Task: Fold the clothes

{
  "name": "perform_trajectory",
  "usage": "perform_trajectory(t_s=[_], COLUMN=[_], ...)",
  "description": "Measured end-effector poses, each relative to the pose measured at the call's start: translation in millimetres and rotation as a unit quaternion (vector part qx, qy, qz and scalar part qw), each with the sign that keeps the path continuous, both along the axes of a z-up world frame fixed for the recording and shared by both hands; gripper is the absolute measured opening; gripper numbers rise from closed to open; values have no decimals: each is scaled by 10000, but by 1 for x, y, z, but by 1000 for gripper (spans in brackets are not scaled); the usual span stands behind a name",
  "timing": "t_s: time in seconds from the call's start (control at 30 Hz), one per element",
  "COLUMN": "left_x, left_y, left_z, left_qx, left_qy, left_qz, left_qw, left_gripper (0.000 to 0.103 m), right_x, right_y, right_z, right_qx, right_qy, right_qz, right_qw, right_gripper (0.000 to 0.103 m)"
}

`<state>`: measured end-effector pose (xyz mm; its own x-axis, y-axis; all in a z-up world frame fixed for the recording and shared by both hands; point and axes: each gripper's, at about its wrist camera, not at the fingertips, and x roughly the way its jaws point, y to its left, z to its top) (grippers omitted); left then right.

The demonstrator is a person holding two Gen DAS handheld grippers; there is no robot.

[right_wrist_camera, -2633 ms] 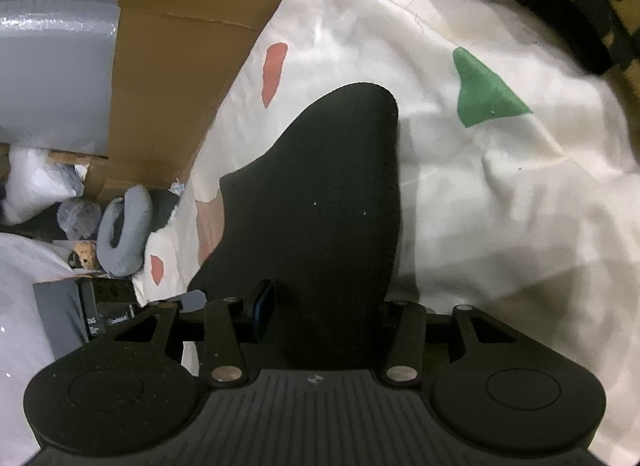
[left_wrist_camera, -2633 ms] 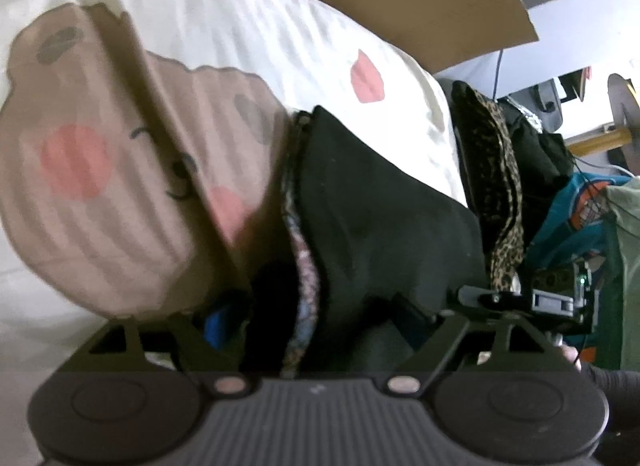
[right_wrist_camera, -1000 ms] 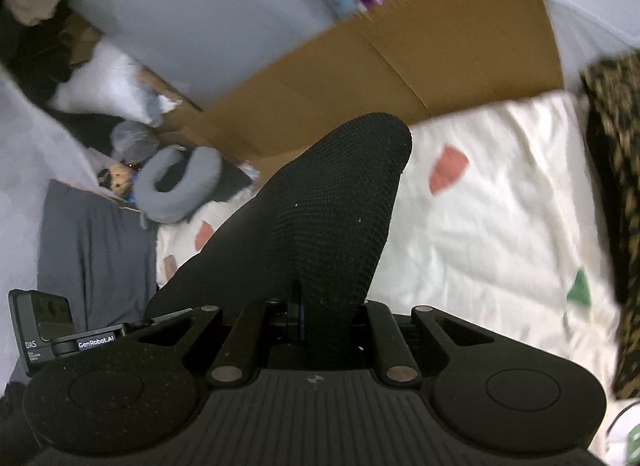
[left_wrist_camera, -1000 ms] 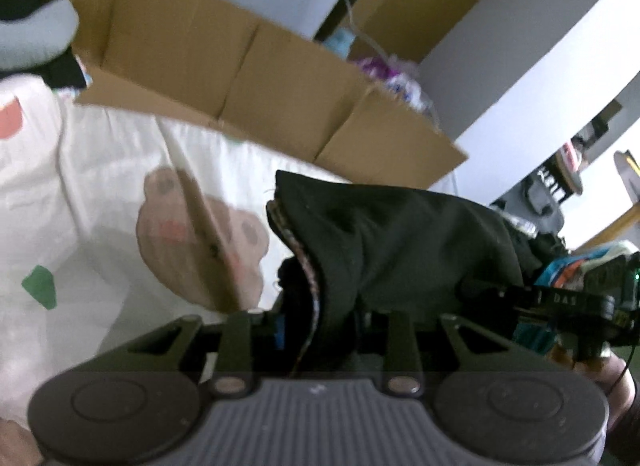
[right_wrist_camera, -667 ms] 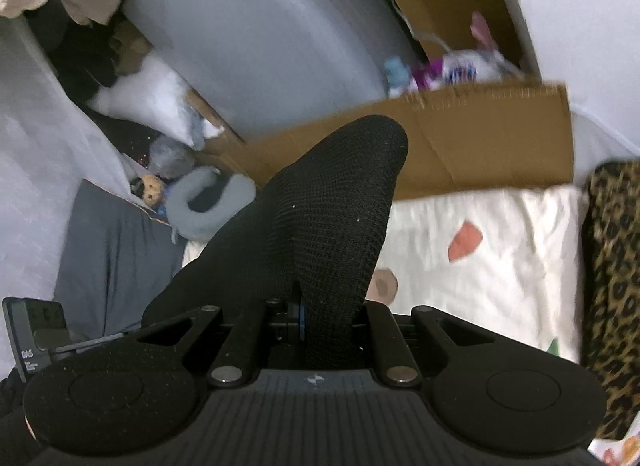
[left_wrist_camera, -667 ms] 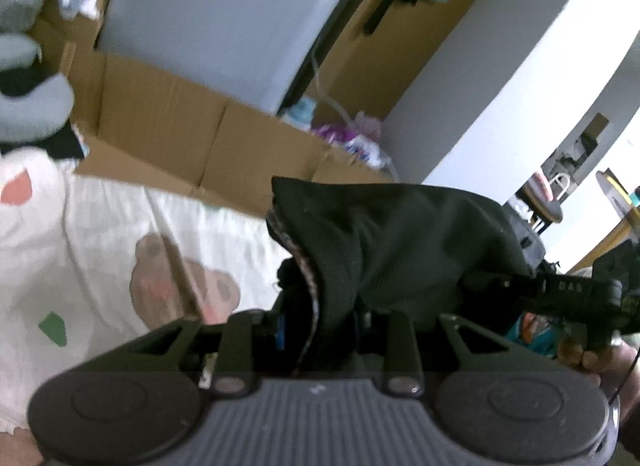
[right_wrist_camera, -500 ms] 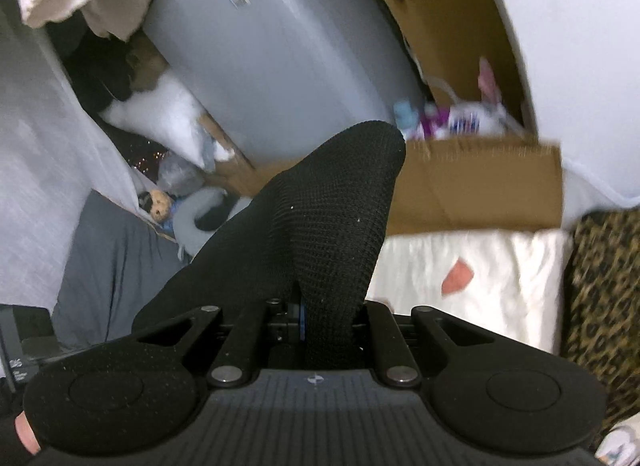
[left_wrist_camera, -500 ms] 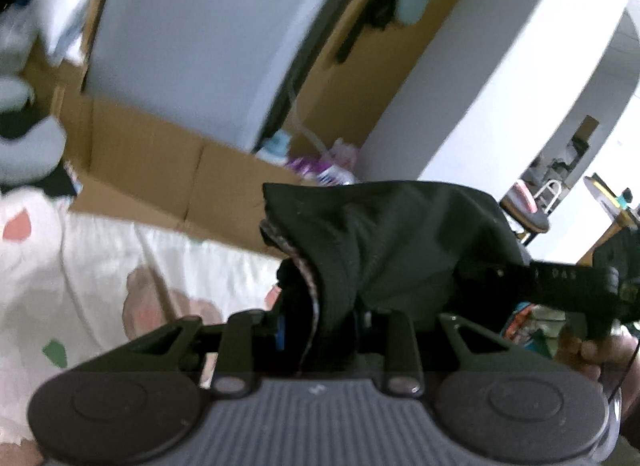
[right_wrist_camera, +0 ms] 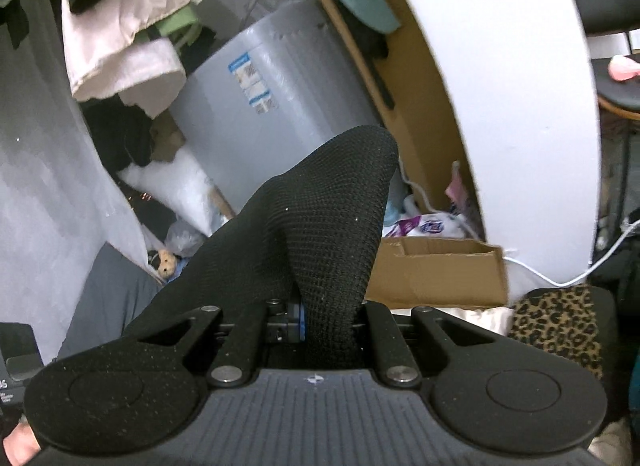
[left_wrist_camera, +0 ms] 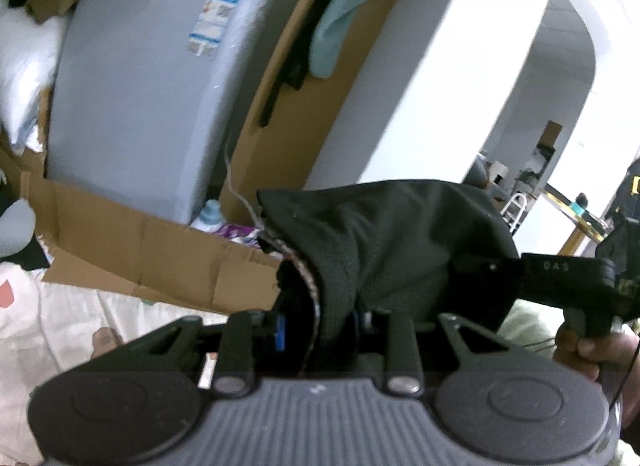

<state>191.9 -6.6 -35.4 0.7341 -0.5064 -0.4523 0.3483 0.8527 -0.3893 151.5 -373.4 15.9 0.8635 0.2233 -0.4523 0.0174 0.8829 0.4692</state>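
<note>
A black knit garment [left_wrist_camera: 384, 242] with a patterned inner edge hangs between both grippers, lifted high off the bed. My left gripper [left_wrist_camera: 320, 326] is shut on one end of it. My right gripper [right_wrist_camera: 320, 322] is shut on the other end, where the black garment [right_wrist_camera: 320, 225] bunches up over the jaws. The right gripper's handle [left_wrist_camera: 560, 278] shows at the right of the left wrist view, held in a hand. The white printed bedsheet [left_wrist_camera: 48, 326] lies far below at the lower left.
A flattened cardboard box [left_wrist_camera: 132, 258] stands behind the bed. A grey wrapped mattress [left_wrist_camera: 152, 93] leans on the wall. A leopard-print cloth [right_wrist_camera: 560, 326] lies at the right of the bed. Clothes [right_wrist_camera: 120, 37] hang above.
Both grippers have risen and tilted upward with the black garment, so the bed has dropped out of view and the wall and mattress now fill the frames.
</note>
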Motion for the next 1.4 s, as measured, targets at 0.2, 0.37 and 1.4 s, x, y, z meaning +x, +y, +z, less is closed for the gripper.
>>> perform_trajectory(t_s=[0.2,0.37,1.4], left_x=[-21,-30,28], left_y=[-22,-37,-119], left_z=[-2,-10,-89], left_qx=[-22,-59,-586], left_qy=[-49,-18,471], left_qz=[-128,-222,-1177], left_qw=[9999,9997,9902], left_gripper=[30,30,30], right_x=[-33,-55,-85], right_y=[-10,-19,-104], right_z=[2,1,-38], right_qx=[-55,-76,-735], right_qy=[-4,24,382], right_qz=[-137,-235,-845], right_qw=[9999,9997,9930], right_gripper=[9,9,9])
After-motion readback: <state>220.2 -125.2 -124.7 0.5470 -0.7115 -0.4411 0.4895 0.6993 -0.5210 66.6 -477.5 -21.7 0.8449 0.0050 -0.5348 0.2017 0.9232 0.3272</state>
